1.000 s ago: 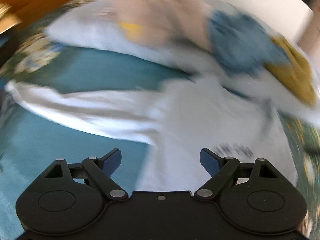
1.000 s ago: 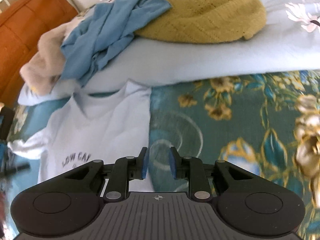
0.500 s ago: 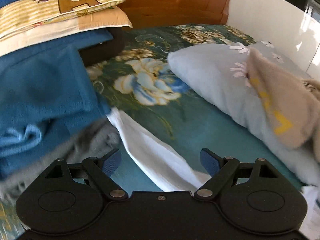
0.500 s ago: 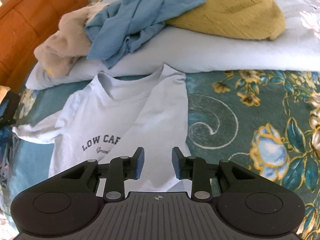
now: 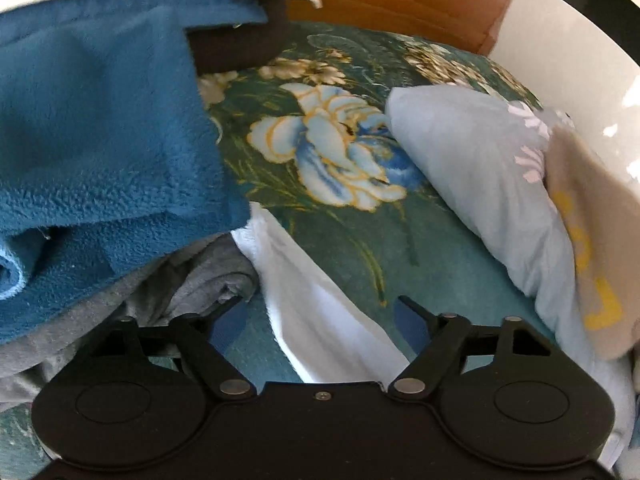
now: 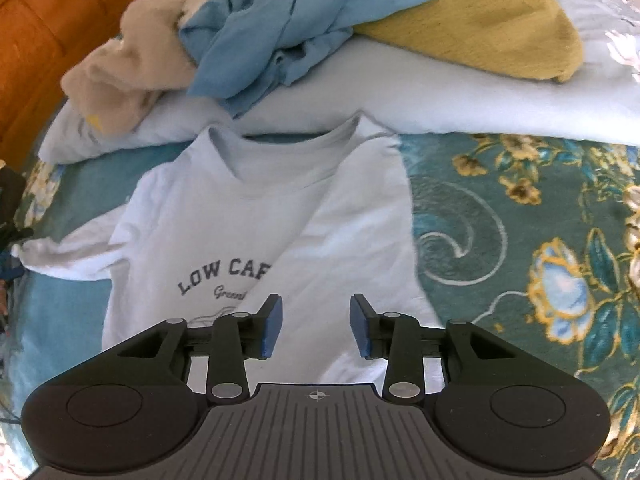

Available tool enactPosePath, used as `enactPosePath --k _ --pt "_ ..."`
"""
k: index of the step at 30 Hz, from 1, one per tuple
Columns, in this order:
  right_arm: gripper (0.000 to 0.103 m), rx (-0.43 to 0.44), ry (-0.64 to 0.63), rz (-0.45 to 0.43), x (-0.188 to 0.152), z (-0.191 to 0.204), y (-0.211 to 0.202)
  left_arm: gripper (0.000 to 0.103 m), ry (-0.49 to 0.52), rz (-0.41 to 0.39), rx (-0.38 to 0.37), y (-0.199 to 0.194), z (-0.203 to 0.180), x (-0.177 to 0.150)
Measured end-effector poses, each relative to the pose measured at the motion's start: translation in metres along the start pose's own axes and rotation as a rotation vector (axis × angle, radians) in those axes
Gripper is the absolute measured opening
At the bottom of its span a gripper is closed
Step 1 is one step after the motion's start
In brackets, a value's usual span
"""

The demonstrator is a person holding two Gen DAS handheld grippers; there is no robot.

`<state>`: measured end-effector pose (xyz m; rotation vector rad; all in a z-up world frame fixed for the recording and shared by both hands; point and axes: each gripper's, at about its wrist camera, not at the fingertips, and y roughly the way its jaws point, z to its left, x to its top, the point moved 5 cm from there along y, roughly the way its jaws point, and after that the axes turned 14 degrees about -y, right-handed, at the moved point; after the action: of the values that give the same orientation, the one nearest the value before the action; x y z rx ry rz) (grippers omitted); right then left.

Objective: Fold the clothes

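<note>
A pale blue T-shirt [image 6: 224,240] printed "LOW CA…" lies face up on the floral bedspread [image 6: 520,208], its right side folded inward. The right gripper [image 6: 316,328] hovers over its lower half, fingers apart and just opening, nothing between them. The left gripper [image 5: 320,328] is over the shirt's outstretched sleeve [image 5: 304,292], which lies between its spread, just-narrowing fingers, ungripped. No containers show.
</note>
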<state>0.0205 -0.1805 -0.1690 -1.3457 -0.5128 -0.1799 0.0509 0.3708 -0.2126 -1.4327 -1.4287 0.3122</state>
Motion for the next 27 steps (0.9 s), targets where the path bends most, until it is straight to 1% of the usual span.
enactPosePath --k 2,3,5,7,8,10,11,13,16,20,25,27 --pt "0.035 0.008 -0.009 0.006 0.002 0.006 0.004 0.066 -0.040 0.002 -0.004 0.003 0.006 0.003" --pt "0.035 0.009 -0.016 0.007 0.003 0.009 0.004 0.060 -0.057 -0.003 -0.005 0.004 0.009 0.005" --pt "0.036 0.009 -0.030 0.009 0.004 0.014 0.006 0.052 -0.086 -0.003 -0.002 0.007 0.015 0.007" --pt "0.037 0.012 -0.036 0.011 0.006 0.018 0.007 0.039 -0.107 -0.007 0.002 0.008 0.020 0.009" --pt "0.037 0.014 -0.038 0.012 0.006 0.019 0.007 0.034 -0.115 -0.010 0.006 0.008 0.023 0.009" --pt "0.038 0.015 -0.042 0.015 0.007 0.021 0.008 0.010 -0.128 -0.016 0.025 0.007 0.029 0.009" --pt "0.038 0.016 -0.044 0.015 0.007 0.021 0.008 0.008 -0.136 -0.017 0.030 0.007 0.032 0.010" --pt "0.039 0.018 -0.047 0.016 0.007 0.022 0.008 0.005 -0.159 -0.014 0.007 0.006 0.037 0.010" --pt "0.039 0.021 -0.051 0.014 0.006 0.023 0.006 0.003 -0.126 -0.020 0.004 0.001 0.034 0.010" --pt "0.039 0.024 -0.045 0.009 0.001 0.020 0.002 0.000 -0.130 -0.025 -0.015 -0.007 0.031 0.010" --pt "0.040 0.025 -0.029 -0.006 -0.005 0.014 -0.007 0.000 -0.087 -0.023 -0.060 -0.017 0.015 0.008" --pt "0.040 0.023 -0.021 -0.014 -0.008 0.011 -0.011 0.000 -0.054 -0.034 -0.075 -0.023 0.006 0.007"
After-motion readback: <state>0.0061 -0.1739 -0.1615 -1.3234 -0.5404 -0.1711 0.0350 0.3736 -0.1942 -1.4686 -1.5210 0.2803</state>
